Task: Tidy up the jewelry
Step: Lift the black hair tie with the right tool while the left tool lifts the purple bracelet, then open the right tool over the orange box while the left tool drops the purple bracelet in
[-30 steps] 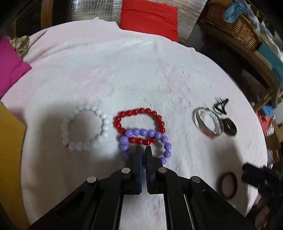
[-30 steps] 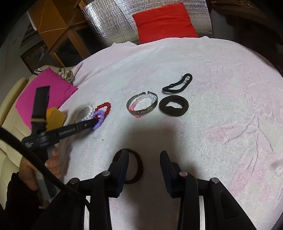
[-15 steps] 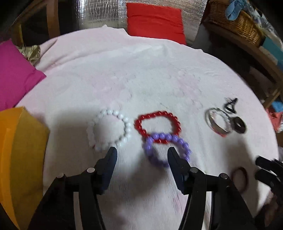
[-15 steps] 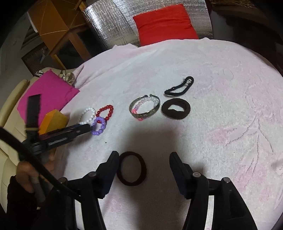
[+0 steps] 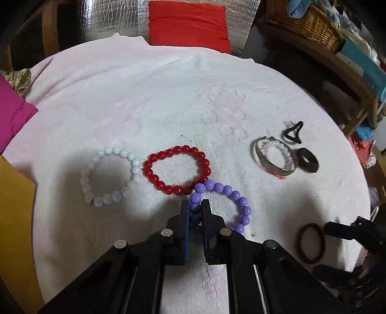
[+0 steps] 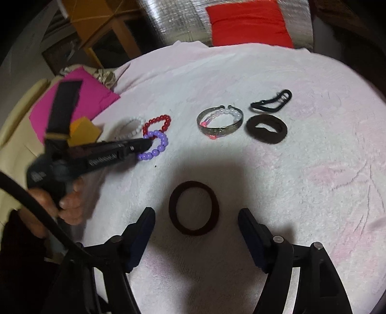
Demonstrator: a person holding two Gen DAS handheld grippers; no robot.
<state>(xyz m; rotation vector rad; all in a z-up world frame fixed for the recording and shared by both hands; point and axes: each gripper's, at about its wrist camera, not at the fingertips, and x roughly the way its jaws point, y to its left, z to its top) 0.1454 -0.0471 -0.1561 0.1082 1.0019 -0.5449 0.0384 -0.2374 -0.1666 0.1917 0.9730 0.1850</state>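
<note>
My left gripper is shut on the near-left side of the purple bead bracelet, which lies on the white cloth and overlaps the red bead bracelet. A white bead bracelet lies left of the red one. A silver bangle with a pearl bracelet inside lies at the right. My right gripper is open, its fingers on either side of a dark brown hair tie. In the right wrist view the left gripper holds the purple bracelet.
A black scrunchie and a black hair clip lie beyond the bangle. A yellow box stands at the left edge, a magenta cushion behind it. A red cushion and a wicker basket are at the back.
My left gripper, open half a second ago, has closed on the purple bracelet, which has shifted right off the red one. The right gripper has opened wider and drawn back from the hair tie.
</note>
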